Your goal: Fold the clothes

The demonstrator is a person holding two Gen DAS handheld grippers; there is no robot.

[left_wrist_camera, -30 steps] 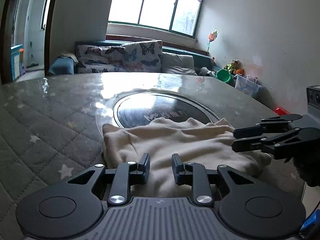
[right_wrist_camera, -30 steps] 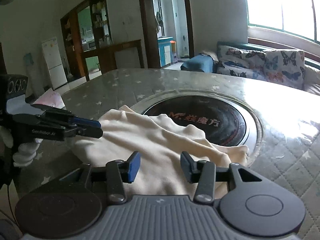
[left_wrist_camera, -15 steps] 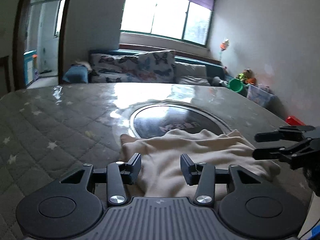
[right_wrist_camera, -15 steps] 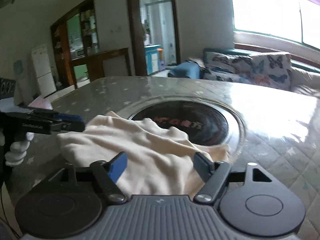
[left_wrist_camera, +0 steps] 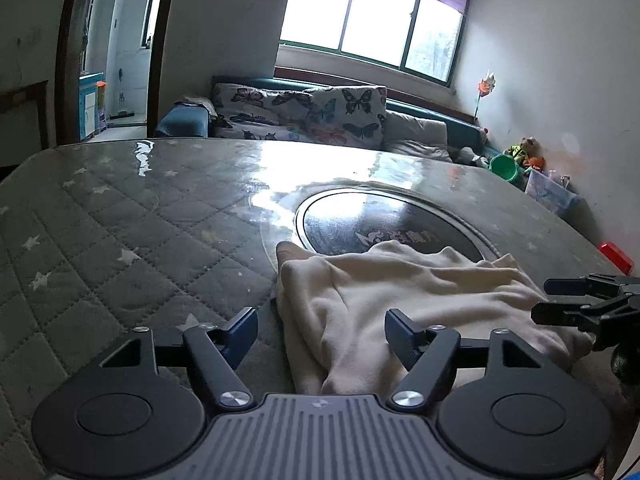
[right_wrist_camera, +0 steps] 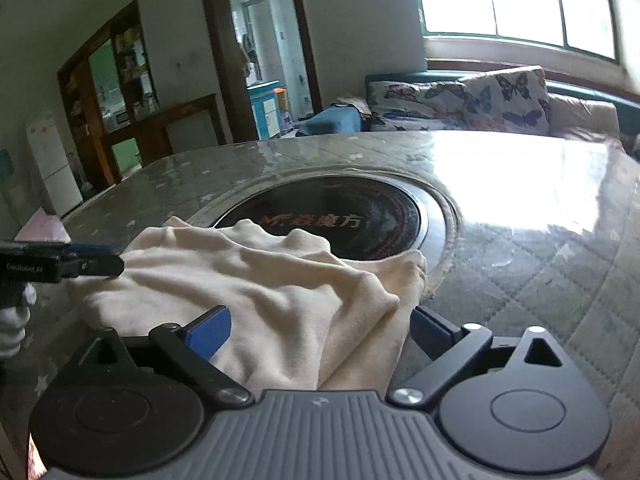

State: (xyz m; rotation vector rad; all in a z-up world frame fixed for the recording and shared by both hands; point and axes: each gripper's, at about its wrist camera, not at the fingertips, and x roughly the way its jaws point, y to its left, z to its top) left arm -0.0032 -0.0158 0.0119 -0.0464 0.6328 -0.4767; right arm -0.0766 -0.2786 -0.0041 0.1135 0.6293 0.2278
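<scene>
A cream garment (left_wrist_camera: 400,292) lies rumpled on the quilted table, its far edge over the dark round inset. My left gripper (left_wrist_camera: 320,330) hovers at the garment's near left corner, jaws opening wide, the cloth's edge lying loose between them, not pinched. My right gripper (right_wrist_camera: 320,330) sits at the near right side of the same garment (right_wrist_camera: 256,280), jaws also opening wide, cloth beneath and between them, free of the pads. Each gripper shows in the other's view: the right gripper (left_wrist_camera: 576,300) at the right edge, the left gripper (right_wrist_camera: 92,260) at the left edge.
The table (left_wrist_camera: 120,248) has a grey star-patterned quilted cover under glossy film, with a round black inset (right_wrist_camera: 340,216) in the middle. A sofa with butterfly cushions (left_wrist_camera: 312,116) stands behind. A gloved hand (right_wrist_camera: 16,320) holds the left gripper. Toys and a bin (left_wrist_camera: 548,192) sit by the right wall.
Both grippers' jaws have spread from nearly shut to wide apart. The views shifted slightly lower and closer to the garment, which settled onto the table.
</scene>
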